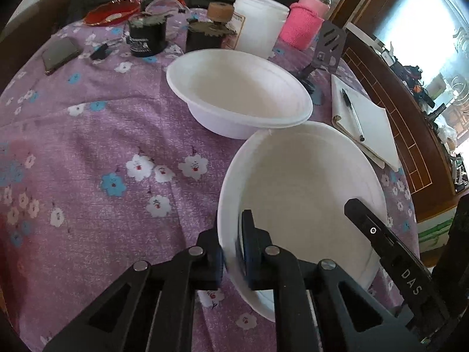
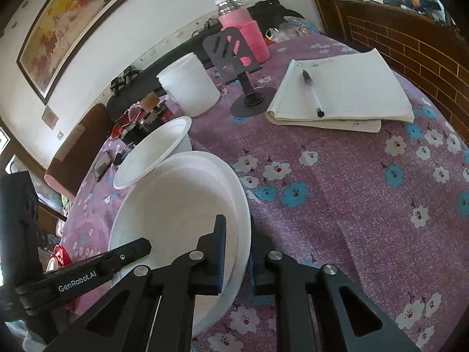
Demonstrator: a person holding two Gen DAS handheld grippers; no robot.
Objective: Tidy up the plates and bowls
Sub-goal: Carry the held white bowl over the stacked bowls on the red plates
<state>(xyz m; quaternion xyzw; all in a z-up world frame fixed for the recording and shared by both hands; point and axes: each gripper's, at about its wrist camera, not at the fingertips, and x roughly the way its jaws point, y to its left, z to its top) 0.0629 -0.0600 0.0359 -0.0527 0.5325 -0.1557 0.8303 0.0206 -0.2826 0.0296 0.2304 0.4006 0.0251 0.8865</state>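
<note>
A white bowl (image 1: 299,187) is held tilted above the purple flowered tablecloth (image 1: 88,152). My left gripper (image 1: 233,252) is shut on its left rim. My right gripper (image 2: 237,261) is shut on its right rim, where two nested rims show, so the near bowl (image 2: 176,205) looks like a stack. My right gripper's finger (image 1: 381,237) shows across this bowl in the left wrist view. A second white bowl (image 1: 237,94) rests on the cloth just behind; it also shows in the right wrist view (image 2: 152,149).
A white tub (image 1: 261,20), a pink-sleeved bottle (image 1: 304,20), two dark jars (image 1: 146,35), a phone (image 1: 60,54) and a red plate (image 1: 112,11) stand at the back. A black phone stand (image 2: 234,67) and a notebook with pen (image 2: 340,88) lie to the right.
</note>
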